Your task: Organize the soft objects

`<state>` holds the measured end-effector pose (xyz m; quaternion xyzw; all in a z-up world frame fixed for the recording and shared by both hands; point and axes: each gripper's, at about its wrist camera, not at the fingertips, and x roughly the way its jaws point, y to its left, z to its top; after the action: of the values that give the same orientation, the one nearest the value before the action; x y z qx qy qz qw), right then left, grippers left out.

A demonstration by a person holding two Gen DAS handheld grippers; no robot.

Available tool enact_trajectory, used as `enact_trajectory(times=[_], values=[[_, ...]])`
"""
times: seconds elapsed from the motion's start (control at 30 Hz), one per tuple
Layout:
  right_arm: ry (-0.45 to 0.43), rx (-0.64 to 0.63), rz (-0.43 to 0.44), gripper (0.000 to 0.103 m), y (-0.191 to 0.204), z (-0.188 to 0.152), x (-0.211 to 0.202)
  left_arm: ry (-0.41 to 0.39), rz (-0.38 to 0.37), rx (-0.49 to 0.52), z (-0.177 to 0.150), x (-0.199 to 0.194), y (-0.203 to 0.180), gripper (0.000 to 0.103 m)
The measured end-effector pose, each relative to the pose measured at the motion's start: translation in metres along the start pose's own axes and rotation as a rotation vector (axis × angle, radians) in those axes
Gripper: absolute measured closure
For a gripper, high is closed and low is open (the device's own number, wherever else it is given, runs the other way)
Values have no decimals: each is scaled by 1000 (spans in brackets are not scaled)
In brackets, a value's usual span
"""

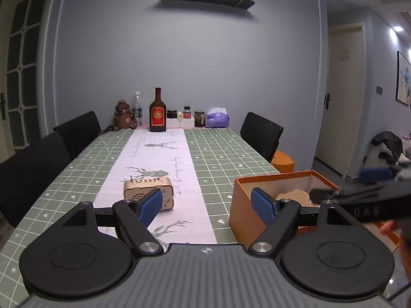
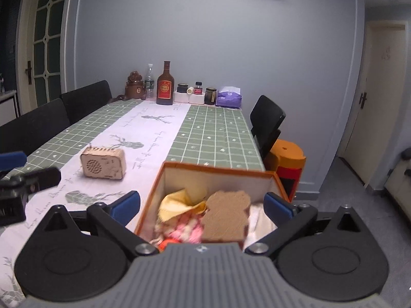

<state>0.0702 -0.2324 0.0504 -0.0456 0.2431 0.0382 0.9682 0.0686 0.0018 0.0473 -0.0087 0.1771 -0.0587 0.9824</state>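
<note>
Soft stuff already in orange box (image 2: 218,170) at near right corner of desk (image 2: 210,133): tan towel-like piece (image 2: 226,215) on top, yellow cloth (image 2: 177,205) beside it, pink-white knit item (image 2: 185,228) underneath, something white at right wall of box, too hidden to identify. Nothing soft visible loose on desk.

Right tongs (image 2: 203,206) spread wide above box, nothing between blue pads, tan piece lying free below. Left tongs (image 1: 206,205) also wide open, empty, hanging over desk between wooden radio-like box (image 1: 149,191) and orange box.

Handling guess: all light, limp, zero stiffness; will drape and sag when lifted, not fragile, not slippery against ribbed pads. Tan piece blurred, looks thick, fluffy, compressible; pinch a bunched fold near an edge or middle, not a flat face. Yellow cloth thin, crumpled: grab a raised ridge. Knit item loose-weave, snag risk on pad ribs; pinch deep.

Wooden box hard, not a task item by the look; leave alone. Box walls look like thin card; avoid pushing sideways on rim.
</note>
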Motion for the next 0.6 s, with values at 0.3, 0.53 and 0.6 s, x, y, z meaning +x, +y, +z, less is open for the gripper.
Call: enact_trajectory(times=[0.3,0.53,0.6], values=[[-98,48,9,3,25,-41,-25,-34,67,2,-21,-26,4,7],[-102,86,-13,3,38,-51,-38,-50,95,-28,-35,-43,8,7],[-100,38,-26,3,48,-56,-40,-46,111,-33,-39,-45,9,7]])
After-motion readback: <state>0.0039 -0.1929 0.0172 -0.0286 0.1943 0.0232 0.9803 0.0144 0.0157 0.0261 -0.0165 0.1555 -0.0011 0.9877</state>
